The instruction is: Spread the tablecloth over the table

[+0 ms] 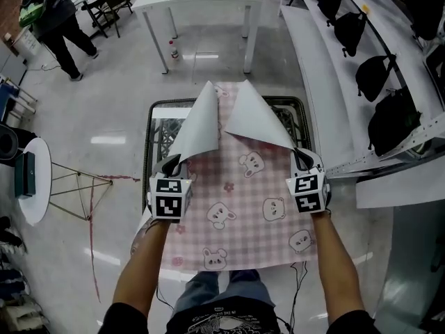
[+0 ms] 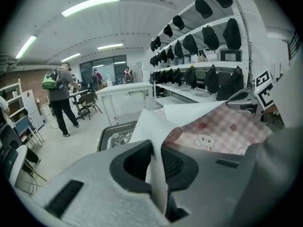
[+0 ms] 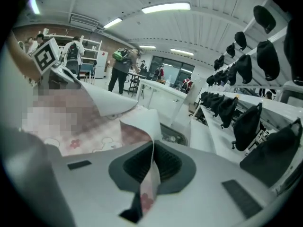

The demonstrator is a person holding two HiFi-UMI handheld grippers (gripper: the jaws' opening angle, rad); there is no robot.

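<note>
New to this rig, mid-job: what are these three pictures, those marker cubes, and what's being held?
No robot arm: a person holds a two-jaw gripper in each hand; the marker cubes belong to them. One picture comes from a head camera looking down; the other two ride on the grippers, looking along their jaws. A pink checked tablecloth covers part of a dark-framed table. The left gripper and right gripper are each shut on its edge; its far corners curl back, showing white.

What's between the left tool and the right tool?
In the head view, the pink checked tablecloth spans from the left tool to the right tool, each shut on its edge.
</note>
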